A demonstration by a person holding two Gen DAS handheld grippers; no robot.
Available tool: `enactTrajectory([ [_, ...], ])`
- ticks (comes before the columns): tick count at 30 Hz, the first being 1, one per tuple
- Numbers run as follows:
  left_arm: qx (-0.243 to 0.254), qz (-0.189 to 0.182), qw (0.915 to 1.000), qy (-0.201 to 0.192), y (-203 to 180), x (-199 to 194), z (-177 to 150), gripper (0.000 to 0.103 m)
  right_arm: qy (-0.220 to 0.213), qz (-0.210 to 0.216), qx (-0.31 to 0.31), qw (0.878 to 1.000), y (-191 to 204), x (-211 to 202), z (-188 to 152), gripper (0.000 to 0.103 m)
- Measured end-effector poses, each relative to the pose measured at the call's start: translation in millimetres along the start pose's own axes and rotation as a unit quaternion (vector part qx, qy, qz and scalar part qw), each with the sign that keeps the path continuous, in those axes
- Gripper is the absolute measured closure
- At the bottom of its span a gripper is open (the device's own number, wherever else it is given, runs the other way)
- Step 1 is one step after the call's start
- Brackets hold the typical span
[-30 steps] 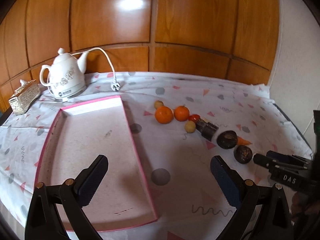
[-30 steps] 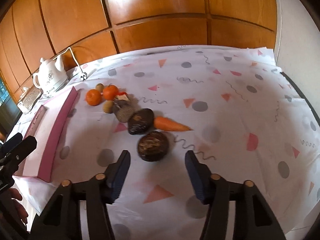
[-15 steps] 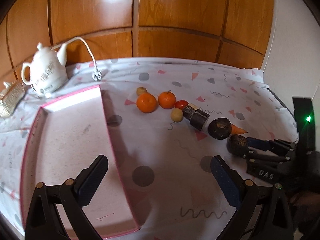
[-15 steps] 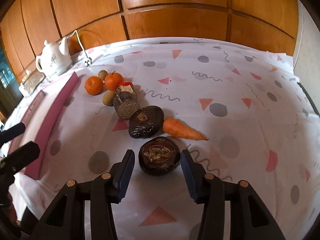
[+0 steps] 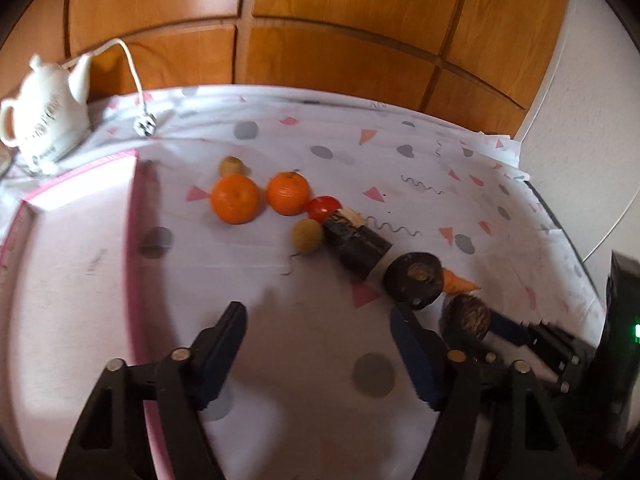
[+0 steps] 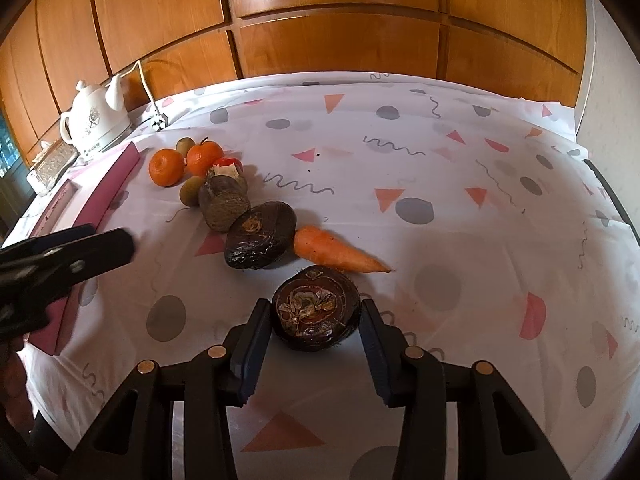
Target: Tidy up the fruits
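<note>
The right tool (image 6: 310,330) straddles the nearest dark round fruit (image 6: 316,312), which sits on the bench (image 6: 460,168) just in front of the carrot (image 6: 336,250). Its jaws have just been closing, and the fruit now lies between them, the pads at or almost at its sides; I cannot tell whether they press yet. To do this grasp well, I would keep the pads centred across the widest part of the fruit, low enough to get under its bulge, and close gently, since the skin looks soft and wrinkled. The fruit is squat, its short axis tipped up and toward the right camera, so the scarred flat face looks back at the lens; it has no real long axis. The carrot, by contrast, lies flat with its tip pointing right and away from the fruit, close enough to be nudged on lifting. The left tool (image 5: 320,340) has just been narrowing to a middling gap with nothing between its jaws, over bare cloth left of that fruit, beside the pink tray (image 5: 136,264), the likely destination.
</note>
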State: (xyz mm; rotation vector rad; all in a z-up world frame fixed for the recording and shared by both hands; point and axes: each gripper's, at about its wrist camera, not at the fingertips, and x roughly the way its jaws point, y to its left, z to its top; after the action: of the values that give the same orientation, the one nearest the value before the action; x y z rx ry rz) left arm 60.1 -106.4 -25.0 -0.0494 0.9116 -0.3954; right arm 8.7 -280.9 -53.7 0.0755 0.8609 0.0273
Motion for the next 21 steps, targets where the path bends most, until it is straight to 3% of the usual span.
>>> enactTrajectory([
  [6,-0.030,-0.020,0.9991,0.021,-9,21,14,0.036,0.000,0.001,-0.002,1.000,0,-1,1,0.058],
  [15,-0.050,-0.002,0.9984,0.026,-20,45,31,0.036,-0.009,-0.003,-0.007,1.000,2,-1,-1,0.058],
  [21,-0.067,0.019,0.9972,0.028,-18,57,33,0.035,-0.021,-0.036,-0.014,0.999,9,0,-2,0.058],
])
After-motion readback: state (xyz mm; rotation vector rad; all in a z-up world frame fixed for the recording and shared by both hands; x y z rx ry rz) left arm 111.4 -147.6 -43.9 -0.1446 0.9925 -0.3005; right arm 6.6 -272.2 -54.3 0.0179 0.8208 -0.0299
